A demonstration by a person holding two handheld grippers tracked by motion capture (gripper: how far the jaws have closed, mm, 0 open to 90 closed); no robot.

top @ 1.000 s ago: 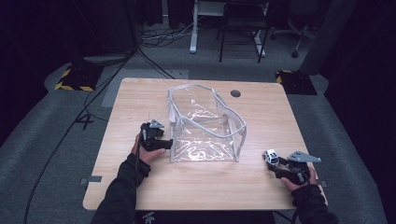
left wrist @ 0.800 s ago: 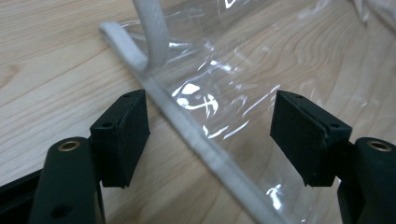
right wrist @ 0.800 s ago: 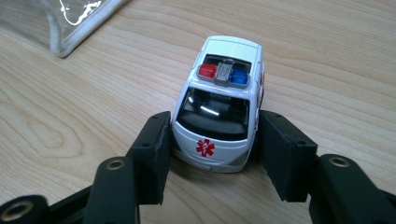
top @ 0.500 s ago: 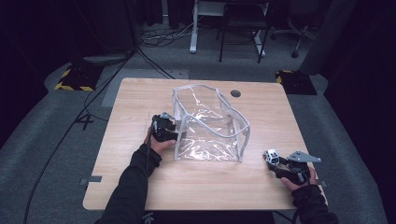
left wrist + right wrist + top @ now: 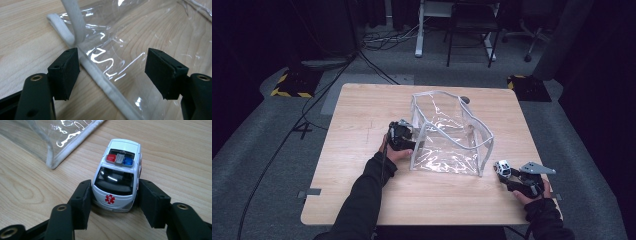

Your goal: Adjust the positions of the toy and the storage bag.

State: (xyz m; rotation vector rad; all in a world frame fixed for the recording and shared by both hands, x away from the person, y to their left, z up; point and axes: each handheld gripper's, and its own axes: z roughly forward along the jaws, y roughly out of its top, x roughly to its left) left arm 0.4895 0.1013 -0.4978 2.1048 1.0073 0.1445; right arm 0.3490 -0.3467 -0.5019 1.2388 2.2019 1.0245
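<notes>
Toy car sits on the table at the near right, just beside the clear bag's near-right corner, at about 5 o'clock from the bag. Right gripper straddles the car's rear; its jaws have just been opening, car between them, small gaps show on both sides, so it looks released (not clamped). Car's long axis runs along the gripper's line, nose toward 12 o'clock in the right gripper view. Right hand is clearly nearer the car. Left gripper stands apart over the bag's white-trimmed edge, not pinching. Versus a second ago: bag and left hand shifted toward 1 o'clock; right hand unmoved.
</notes>
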